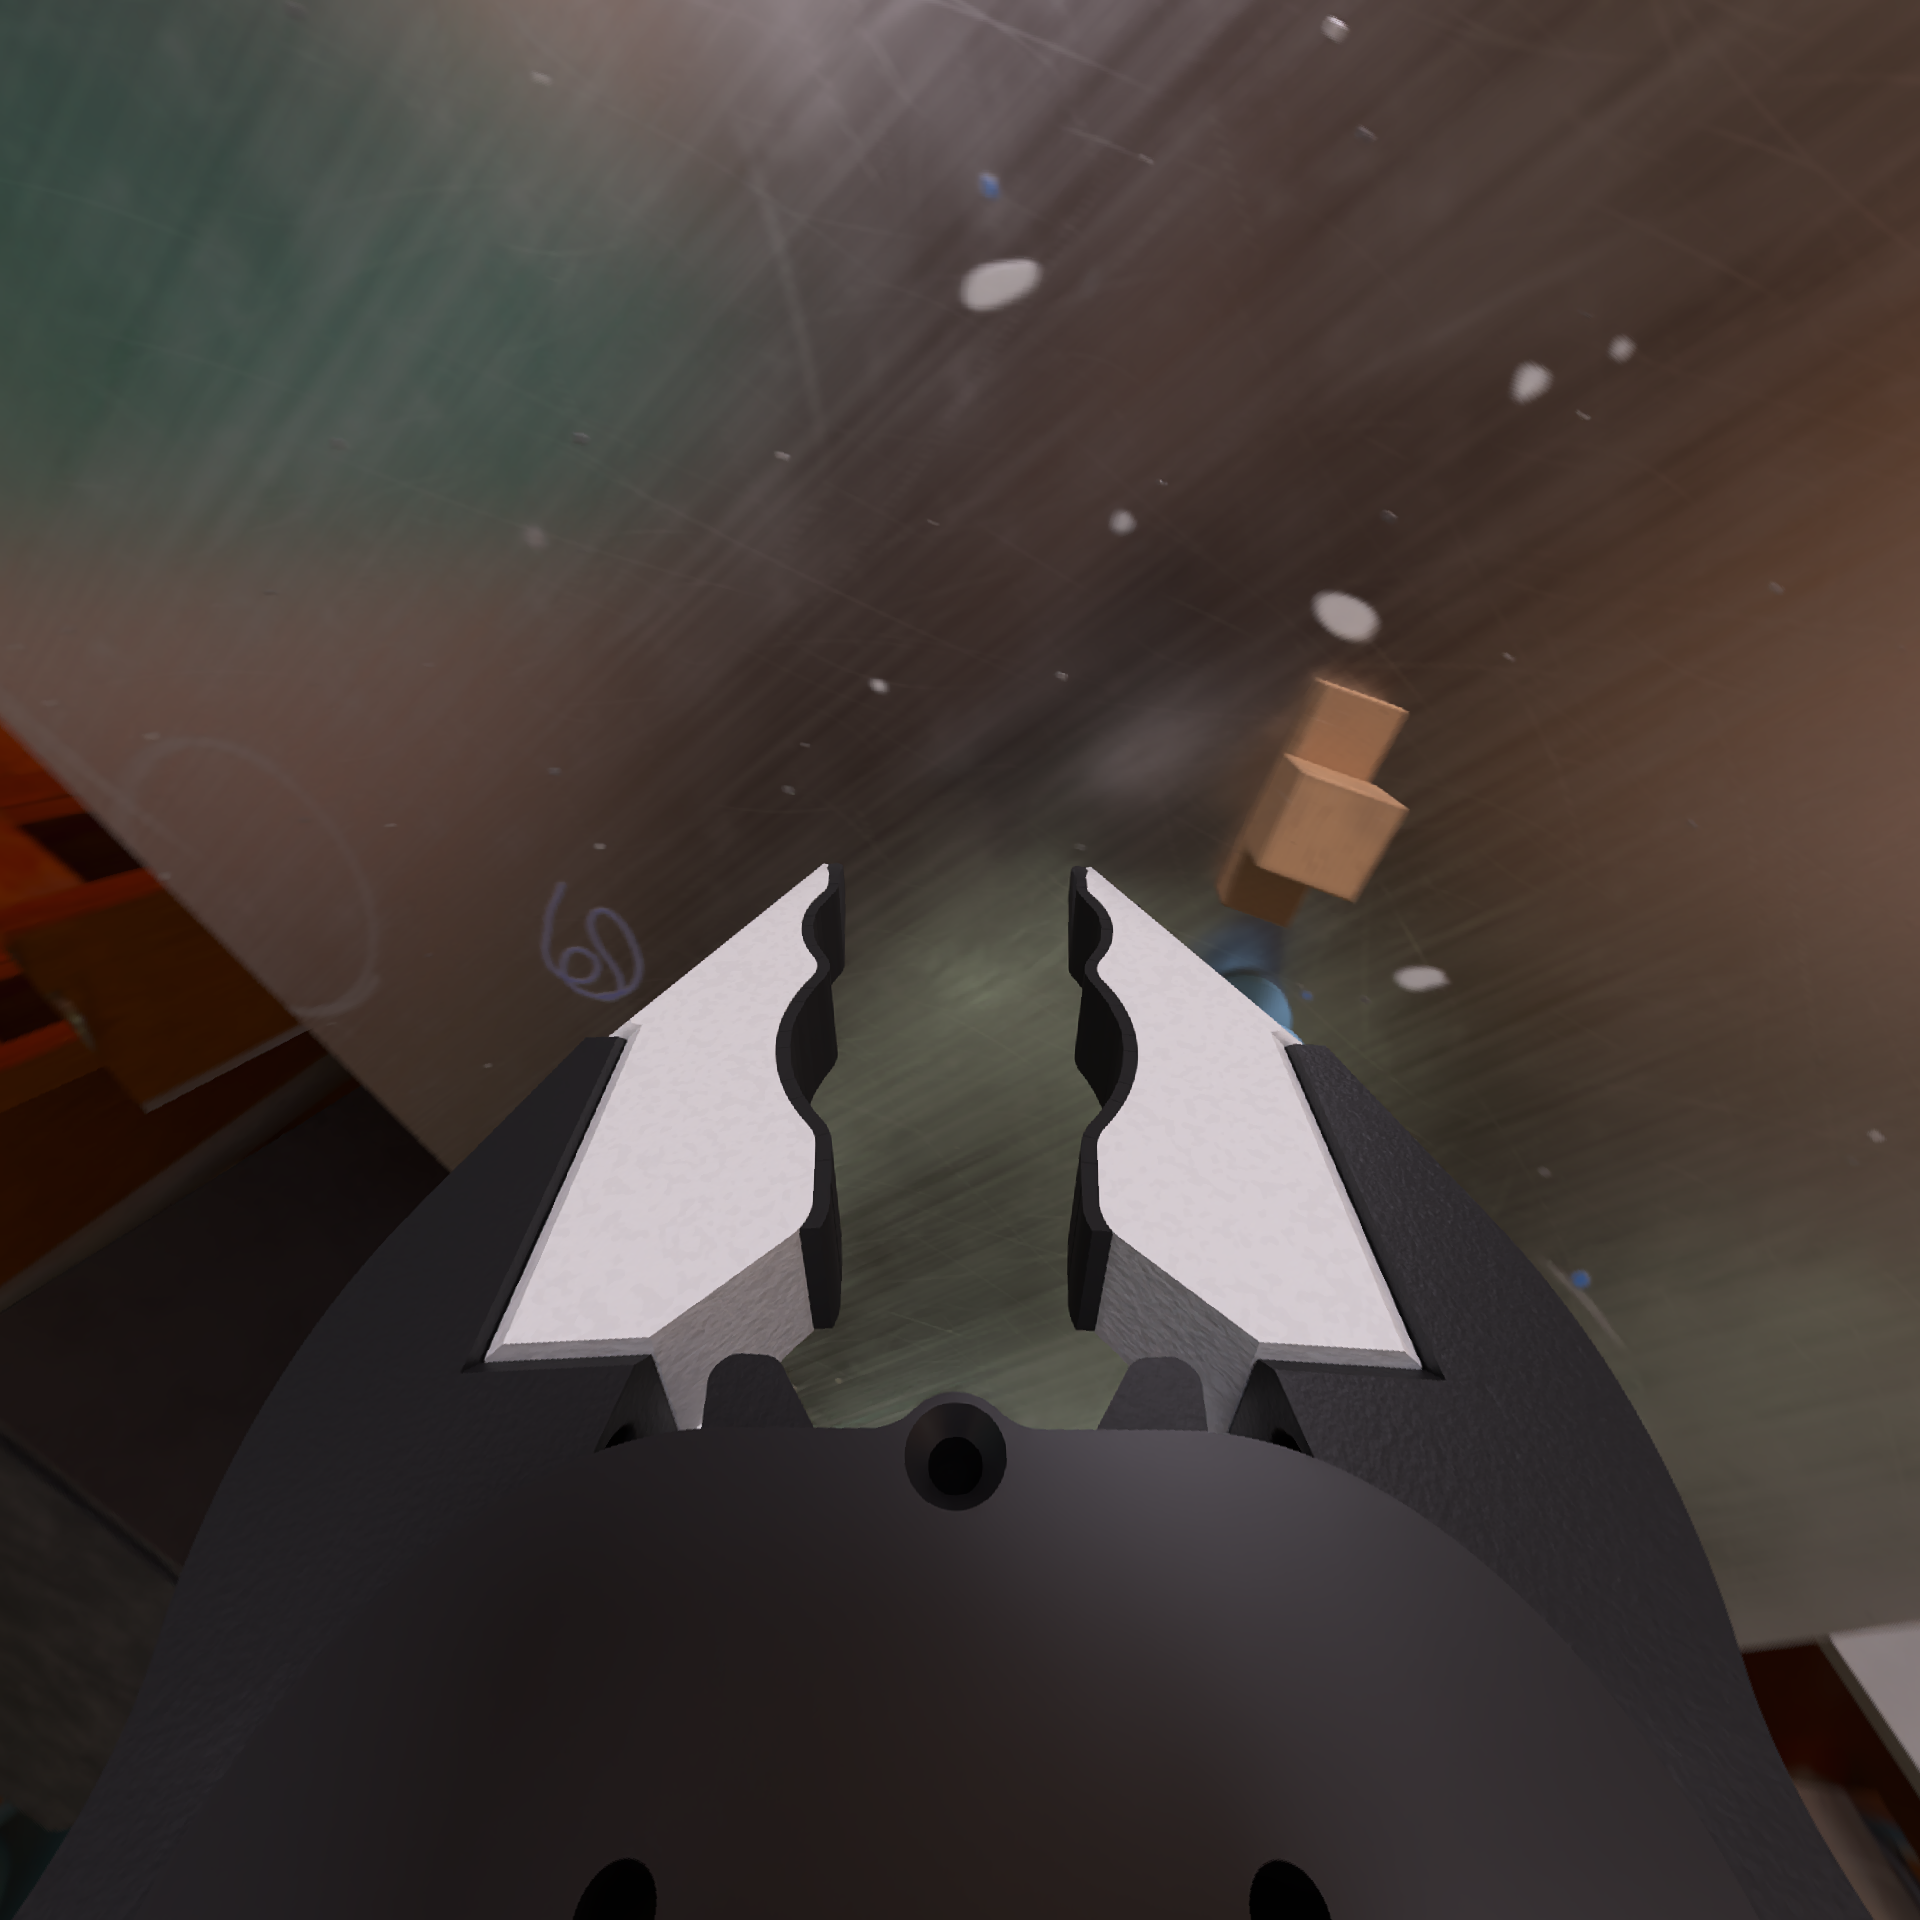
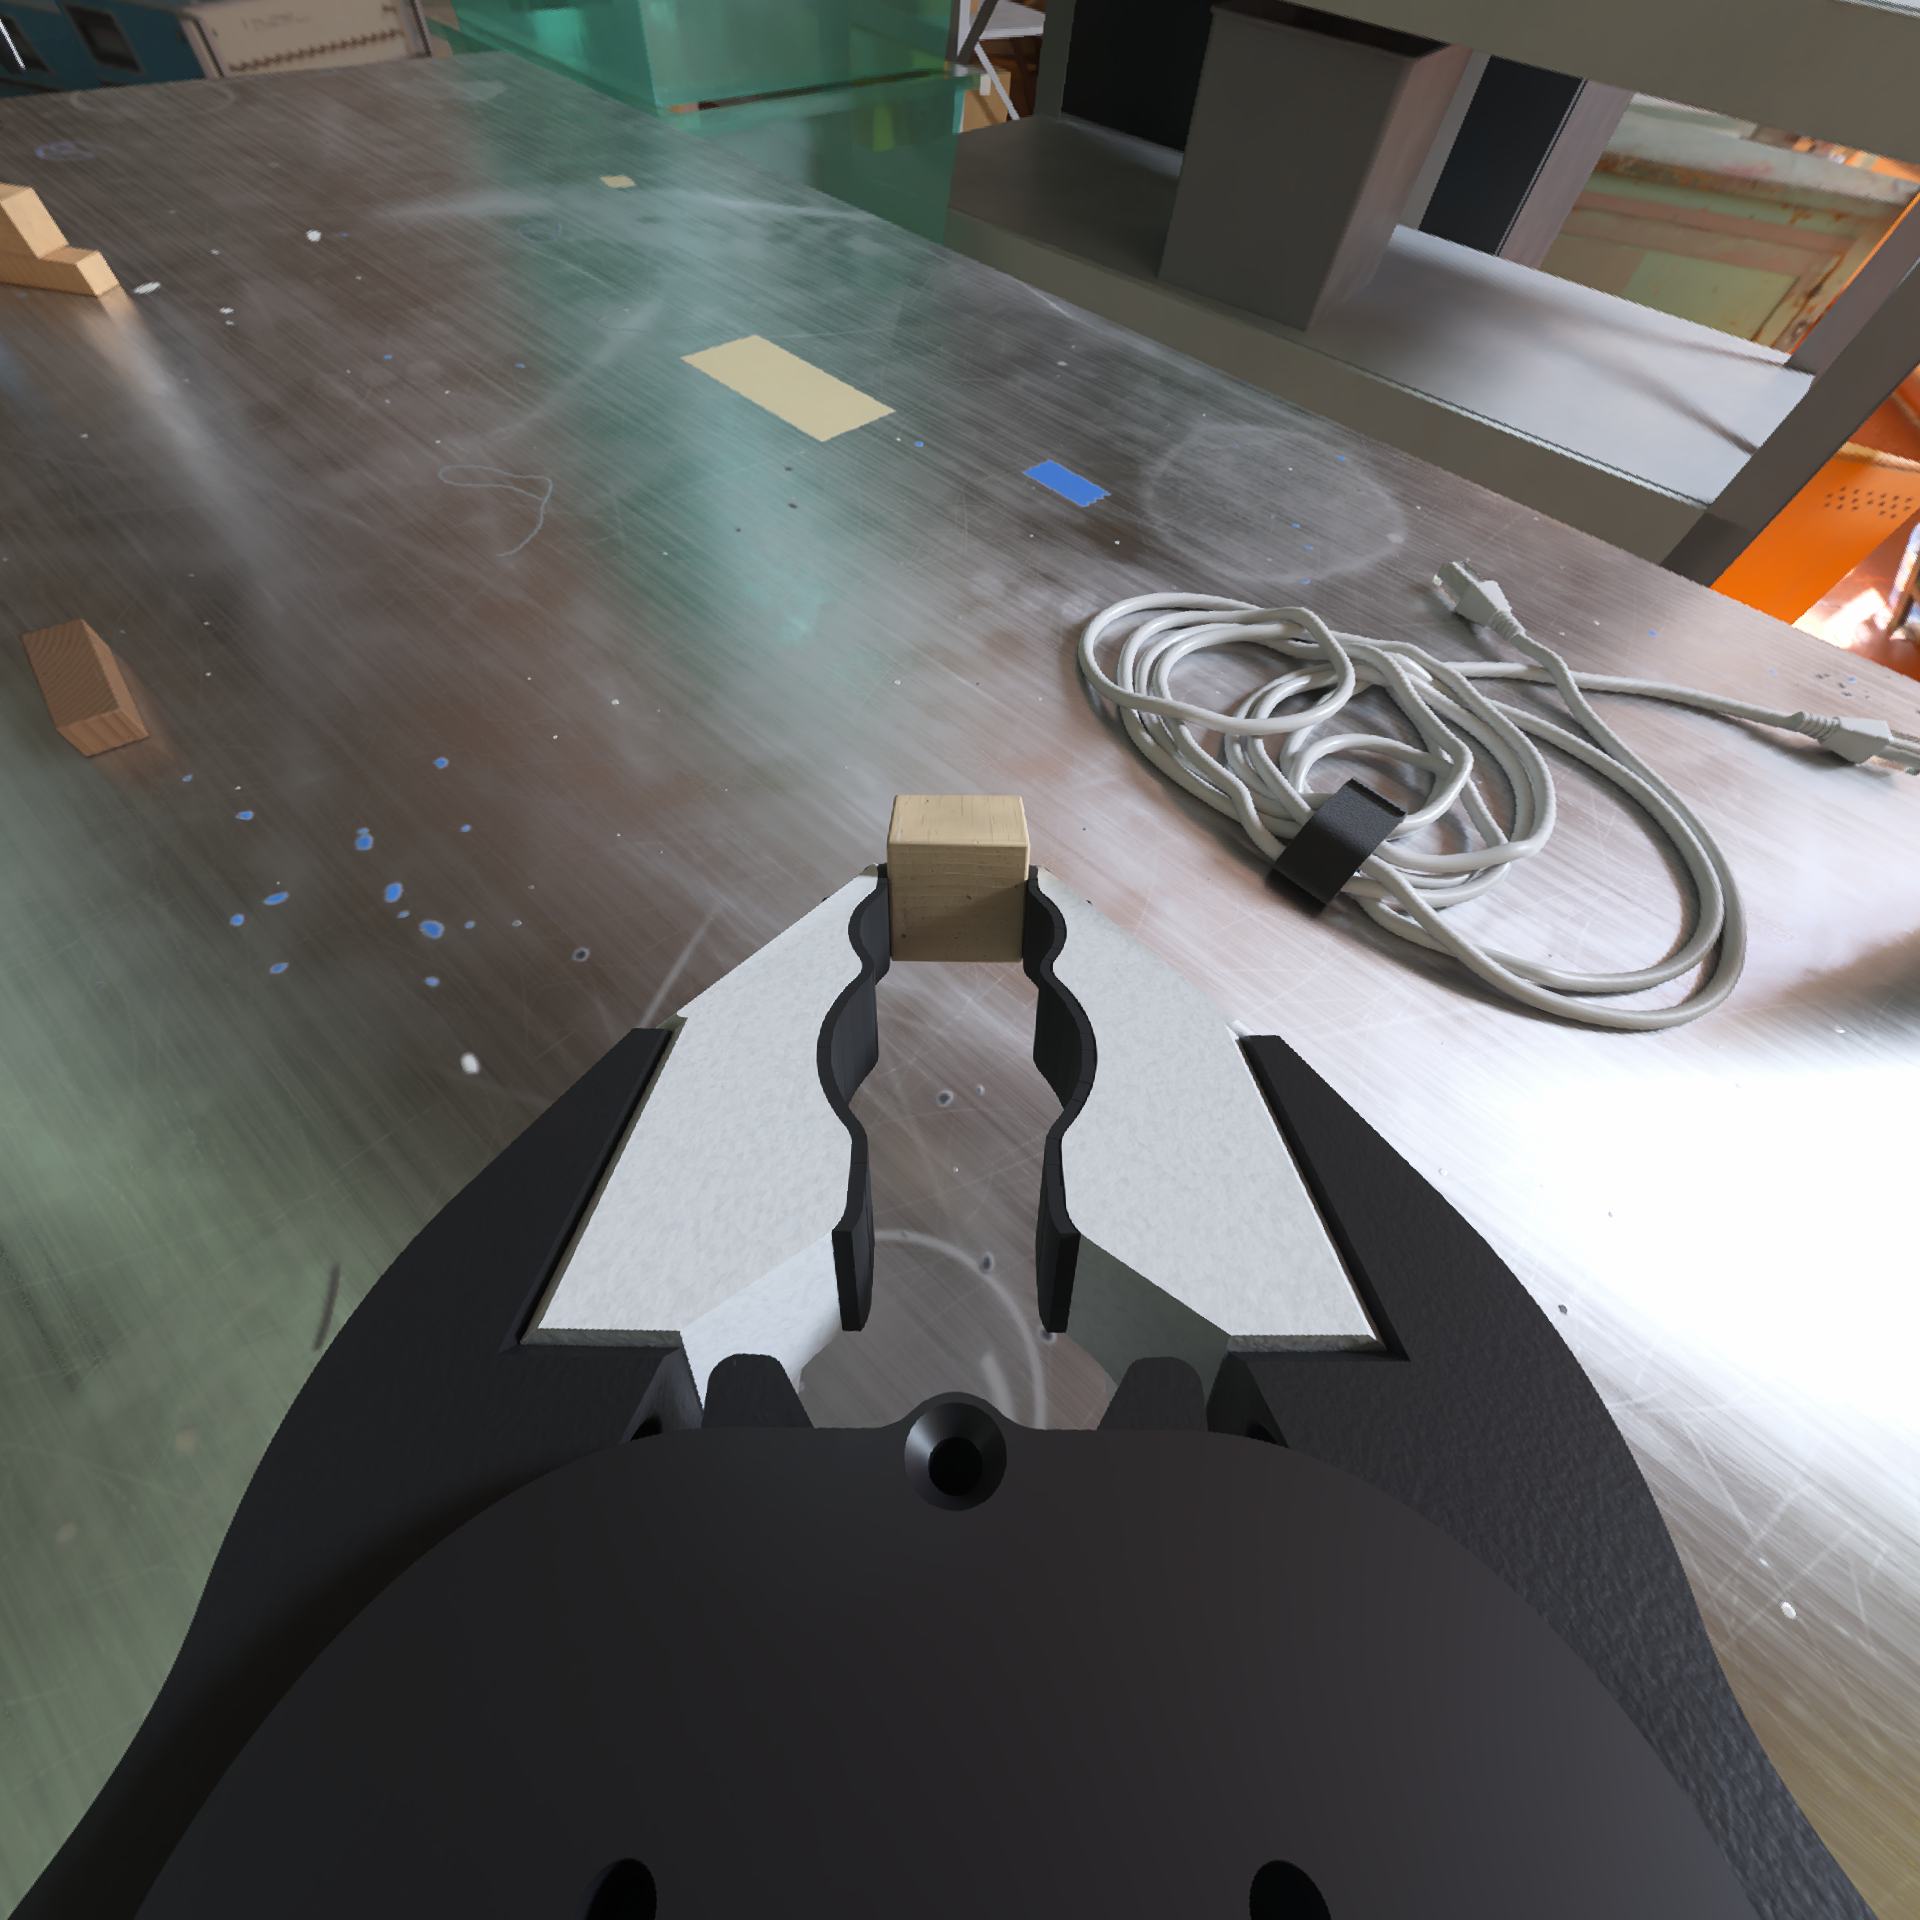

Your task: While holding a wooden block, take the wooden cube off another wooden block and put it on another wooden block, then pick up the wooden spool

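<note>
Table [image 2: 1351, 1299]: brushed metal, scratched, glossy. Cube [image 2: 956, 878]: pale matt wood. Cable [image 2: 1455, 831]: smooth grey plastic. Fingers [image 2: 748, 1122]: matt, grainy white

L cam steep over tabletop [image 1: 935, 416], R cam low, both see stacked blocks [image 1: 1314, 805].
</note>
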Controlling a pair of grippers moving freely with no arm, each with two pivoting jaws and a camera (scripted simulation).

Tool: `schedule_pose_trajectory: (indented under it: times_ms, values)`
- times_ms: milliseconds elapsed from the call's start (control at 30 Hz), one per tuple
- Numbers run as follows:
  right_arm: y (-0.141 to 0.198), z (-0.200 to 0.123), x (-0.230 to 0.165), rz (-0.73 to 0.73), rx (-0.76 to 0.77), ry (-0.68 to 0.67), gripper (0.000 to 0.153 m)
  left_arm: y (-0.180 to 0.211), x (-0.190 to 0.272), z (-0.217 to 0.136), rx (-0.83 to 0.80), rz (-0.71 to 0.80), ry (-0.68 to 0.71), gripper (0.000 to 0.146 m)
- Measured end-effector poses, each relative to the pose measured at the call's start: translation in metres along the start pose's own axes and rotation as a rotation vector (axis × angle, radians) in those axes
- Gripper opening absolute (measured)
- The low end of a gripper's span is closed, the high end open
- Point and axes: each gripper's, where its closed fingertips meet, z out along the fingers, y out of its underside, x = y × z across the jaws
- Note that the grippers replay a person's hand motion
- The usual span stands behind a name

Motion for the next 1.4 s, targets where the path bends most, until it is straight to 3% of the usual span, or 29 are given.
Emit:
schedule_pose_trajectory:
  times_ms: [167, 267, 367, 433, 567, 700, 833, 933, 1000, 1067, 1233, 1400]
  values:
    - [0.001, 0.001, -0.002, -0.013, -0.008, -0.003, 0.024, 0.000, 0.048, -0.003, 0.046, 0.147, 0.158, 0.048]
    - [0.002, 0.003, -0.003, -0.018, -0.020, -0.008, 0.024, 0.000, 0.065, 0.004, 0.053, 0.256, 0.139, 0.054]
    - [0.003, 0.003, -0.005, -0.034, -0.024, -0.003, 0.024, -0.001, 0.071, 0.011, 0.066, 0.258, 0.152, 0.057]
    - [0.003, 0.004, -0.005, -0.044, -0.026, 0.002, 0.024, 0.000, 0.071, 0.015, 0.056, 0.244, 0.164, 0.052]
    - [0.003, 0.003, -0.006, -0.053, -0.024, 0.005, 0.024, -0.001, 0.071, 0.012, 0.063, 0.269, 0.155, 0.025]
    - [0.003, 0.002, -0.006, -0.050, -0.021, 0.004, 0.024, -0.011, 0.063, -0.018, 0.152, 0.268, 0.090, 0.021]
    - [0.003, 0.002, -0.006, -0.048, -0.023, 0.002, 0.024, -0.030, 0.069, -0.082, 0.304, 0.305, -0.026, 0.021]
    - [0.004, 0.003, -0.006, -0.048, -0.027, 0.002, 0.024, -0.054, 0.111, -0.127, 0.418, 0.426, -0.066, 0.021]
    - [0.004, 0.003, -0.006, -0.050, -0.027, 0.001, 0.024, -0.074, 0.163, -0.138, 0.488, 0.548, 0.005, 0.021]
    - [0.003, 0.002, -0.007, -0.050, -0.025, 0.001, 0.024, -0.090, 0.221, -0.128, 0.510, 0.685, 0.109, 0.021]
    - [0.000, -0.001, -0.004, -0.022, 0.000, -0.004, 0.024, -0.112, 0.334, -0.061, 0.446, 0.925, 0.345, 0.021]
    - [-0.004, -0.006, 0.001, 0.027, 0.043, -0.016, 0.024, -0.118, 0.374, -0.028, 0.401, 0.996, 0.416, 0.021]
